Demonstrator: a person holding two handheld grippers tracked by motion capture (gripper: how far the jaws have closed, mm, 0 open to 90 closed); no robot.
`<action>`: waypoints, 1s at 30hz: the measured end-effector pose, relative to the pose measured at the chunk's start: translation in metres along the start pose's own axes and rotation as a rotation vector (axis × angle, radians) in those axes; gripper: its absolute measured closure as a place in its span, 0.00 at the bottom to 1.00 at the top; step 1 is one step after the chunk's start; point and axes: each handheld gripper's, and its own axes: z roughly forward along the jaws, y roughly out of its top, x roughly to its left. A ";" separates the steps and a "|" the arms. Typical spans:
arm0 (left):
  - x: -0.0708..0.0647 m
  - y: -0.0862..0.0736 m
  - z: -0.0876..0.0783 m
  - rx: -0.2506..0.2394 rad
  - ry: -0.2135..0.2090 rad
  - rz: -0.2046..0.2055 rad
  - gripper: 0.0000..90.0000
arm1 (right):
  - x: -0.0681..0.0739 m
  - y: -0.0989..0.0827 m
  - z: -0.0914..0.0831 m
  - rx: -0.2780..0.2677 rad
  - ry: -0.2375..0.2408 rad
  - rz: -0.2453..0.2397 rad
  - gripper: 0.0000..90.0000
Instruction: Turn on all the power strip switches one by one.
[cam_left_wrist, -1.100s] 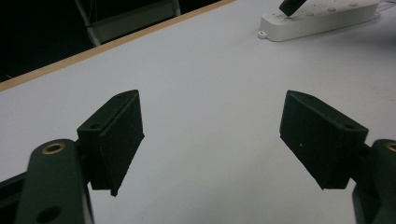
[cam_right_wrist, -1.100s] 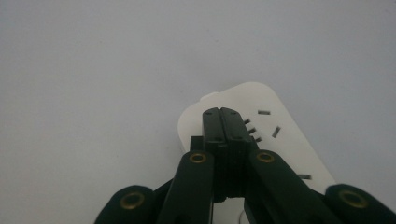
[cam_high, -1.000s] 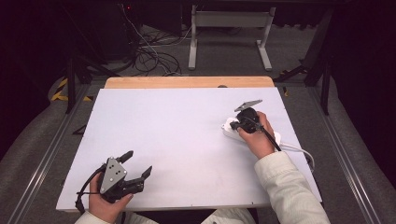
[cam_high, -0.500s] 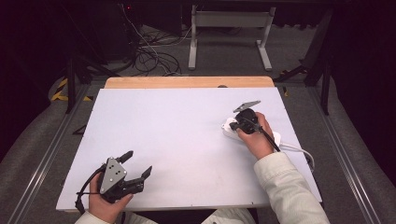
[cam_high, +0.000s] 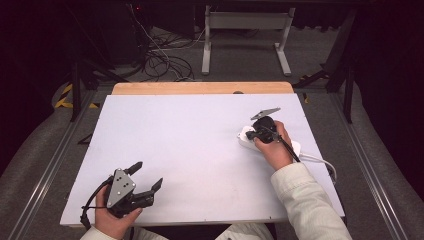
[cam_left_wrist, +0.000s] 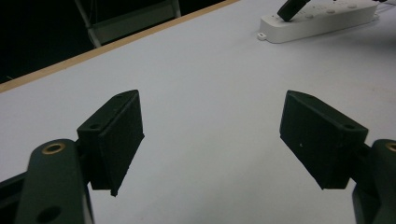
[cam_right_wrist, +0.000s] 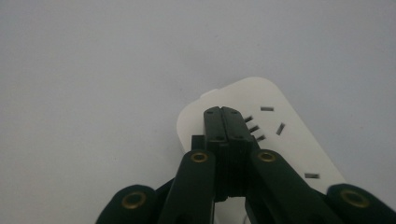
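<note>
Toward the right side of the counter (cam_high: 165, 130), a white power strip (cam_high: 246, 135) lies flat on the pale surface, its white cord (cam_high: 320, 161) trailing off toward the counter's right edge. My right tongs (cam_high: 256, 132) sit directly over the strip's near end; from the right gripper view the two black jaws are pressed together, pad against pad, with nothing between them, their closed tip resting on or just above the strip's top face (cam_right_wrist: 280, 140) beside a group of socket slots. I cannot tell whether the tip actually presses a switch there. My left tongs (cam_high: 147, 176) wait well apart at the counter's near-left corner, and the left gripper view shows their jaws spread wide and empty, looking across bare surface toward the strip (cam_left_wrist: 317, 21) in the distance. I judge the strip to be a rigid, fairly light plastic body with a smooth, somewhat slippery shell, so a push from the closed tip could slide it across the counter rather than work anything on it. To lift or steady it, I would open up and take it across its narrow width, on the two long side walls, near the middle and away from the cord end, since the stiff cord will tug and twist it.
</note>
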 end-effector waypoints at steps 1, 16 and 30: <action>0.000 0.000 0.000 0.000 0.000 0.000 0.24 | 0.000 0.000 0.000 0.000 0.001 0.002 1.00; 0.000 0.000 0.000 0.001 -0.003 -0.001 0.24 | 0.002 0.000 0.001 0.010 -0.009 -0.003 1.00; 0.000 0.000 0.001 0.000 0.002 0.000 0.24 | 0.008 0.012 -0.054 -0.171 -0.006 -0.042 1.00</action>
